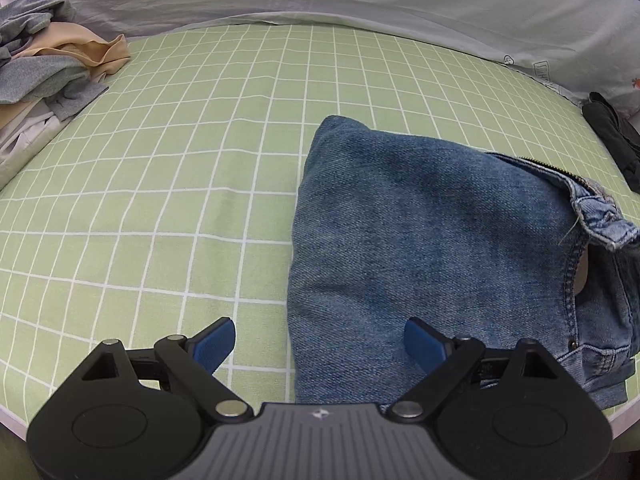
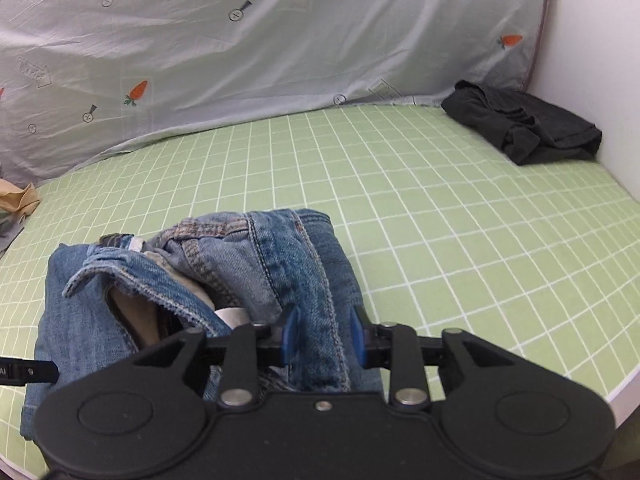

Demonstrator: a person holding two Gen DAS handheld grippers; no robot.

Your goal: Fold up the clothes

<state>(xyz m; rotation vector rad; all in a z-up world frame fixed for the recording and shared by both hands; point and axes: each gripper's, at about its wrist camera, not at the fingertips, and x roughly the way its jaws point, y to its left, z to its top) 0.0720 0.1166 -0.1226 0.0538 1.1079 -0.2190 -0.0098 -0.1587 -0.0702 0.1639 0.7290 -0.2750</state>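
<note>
A pair of blue jeans [image 1: 432, 240] lies folded on the green checked bed sheet [image 1: 180, 168], near the front edge. My left gripper [image 1: 320, 344] is open and empty, its right finger over the jeans' left edge. In the right wrist view my right gripper [image 2: 323, 340] is shut on a bunched fold of the jeans [image 2: 256, 264] at the waistband end, with a seam running between the blue pads [image 2: 289, 334].
A pile of grey and beige clothes [image 1: 48, 60] lies at the back left. A folded black garment [image 2: 524, 124] sits at the back right by a white wall [image 2: 592, 60]. A white carrot-print quilt [image 2: 260, 40] runs along the back. The bed edge is just below the grippers.
</note>
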